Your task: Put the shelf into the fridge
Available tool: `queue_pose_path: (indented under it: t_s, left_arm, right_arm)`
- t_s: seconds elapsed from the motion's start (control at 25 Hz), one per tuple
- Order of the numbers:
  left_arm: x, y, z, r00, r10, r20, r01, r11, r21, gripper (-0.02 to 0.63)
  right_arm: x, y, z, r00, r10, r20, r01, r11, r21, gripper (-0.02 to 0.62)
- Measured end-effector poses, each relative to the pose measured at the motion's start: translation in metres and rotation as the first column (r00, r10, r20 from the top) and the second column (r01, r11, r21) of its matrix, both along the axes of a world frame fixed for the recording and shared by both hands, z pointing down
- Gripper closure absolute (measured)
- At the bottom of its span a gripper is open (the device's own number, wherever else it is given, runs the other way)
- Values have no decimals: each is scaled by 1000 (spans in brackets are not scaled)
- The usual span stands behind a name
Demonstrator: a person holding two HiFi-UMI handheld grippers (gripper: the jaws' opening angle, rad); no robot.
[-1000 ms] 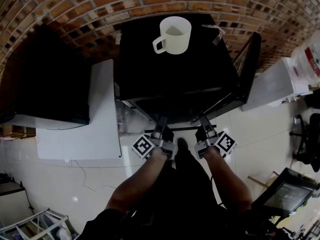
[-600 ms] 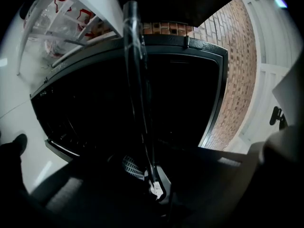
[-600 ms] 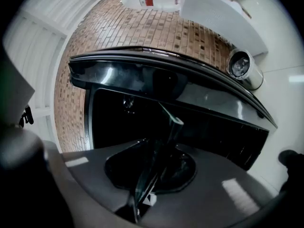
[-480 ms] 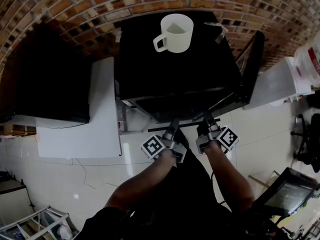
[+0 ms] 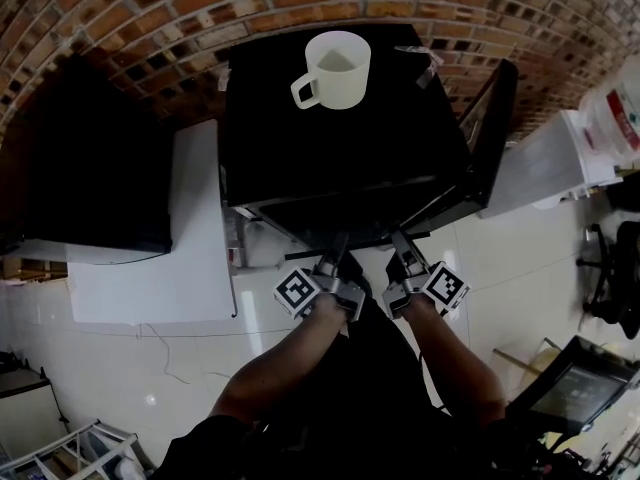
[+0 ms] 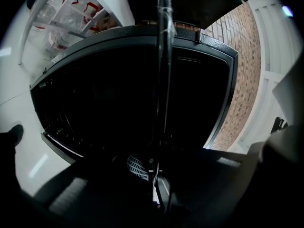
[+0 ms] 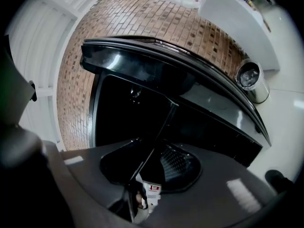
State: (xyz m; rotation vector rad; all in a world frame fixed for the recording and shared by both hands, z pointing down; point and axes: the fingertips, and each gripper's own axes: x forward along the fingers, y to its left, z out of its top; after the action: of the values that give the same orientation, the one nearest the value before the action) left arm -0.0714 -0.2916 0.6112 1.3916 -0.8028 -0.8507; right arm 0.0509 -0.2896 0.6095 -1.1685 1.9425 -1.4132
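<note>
Brickwork (image 5: pixel 130 8) curves across the back at 12 o'clock above a pale tiled floor (image 5: pixel 540 268). Against it stands the black fridge (image 5: pixel 340 138), its door (image 5: pixel 490 138) swung open toward 2 o'clock. A white mug (image 5: pixel 335 68) sits on its top. A white tabletop (image 5: pixel 200 218) lies at 9 o'clock of the fridge.

The shelf (image 6: pixel 164 56) is a thin clear pane seen edge-on. Its near edge is at the two claws and the rest reaches into the dark fridge mouth at 12 o'clock. The left claw (image 5: pixel 338 253) is clamped tight on that near edge. The right claw (image 5: pixel 398 251) has just been opening and now stands wide. The pane's edge runs between its jaws, but they do not press on it.

Holding the near edge at two spots probably keeps the pane from tipping as it goes in. With the left claw carrying it alone, the right one looks freed to take a new hold or to push.

Little writing can be read:
- A white bottle (image 5: pixel 620 118) at 3 o'clock carries a red label, too small to make out.
- In the left gripper view, clear packaging (image 6: pixel 71 13) at 11 o'clock bears red lettering that is not legible.
- A small white tag (image 7: pixel 153 189) with a red mark sits low by the right claw's jaws, also unreadable.
- The cubes (image 5: pixel 297 290) show only black-and-white square patterns, no words.
</note>
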Motion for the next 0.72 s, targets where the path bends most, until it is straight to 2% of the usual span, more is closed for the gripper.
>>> queue_pose_path:
  t_s: [0.2,0.32,0.52,0.6,0.68,0.72]
  left_arm:
    - [-2,-3,0,1000,1,4,-1,1000,7,600]
    - [1,-6,3,1000,6,10,-6,1000,8,600]
    - [-1,6,5,1000,-5,27,6,999,-37,604]
    - [-1,5,5,1000,-31,1,31,998,-48,595]
    - [-2,3,2,998,-59,-32,57,997,-60,595]
    - [-2,4,3,998,-63,-30,61,996,-66,588]
  right_arm:
    - [-4,2,-5,999,-36,-7,37,999,30,518]
    - [-1,-1,-1,1000,-29,-5,29,1000,8,520]
    - [-2,3,10,1000,5,14,-4,999,-49,525]
    - [2,0,8,1000,10,1,-10,999,-54,526]
    - [1,-7,1,1000,-7,-9,7,1000,-22,525]
    - [2,-5,5,1000,3,-15,-4,998,-56,525]
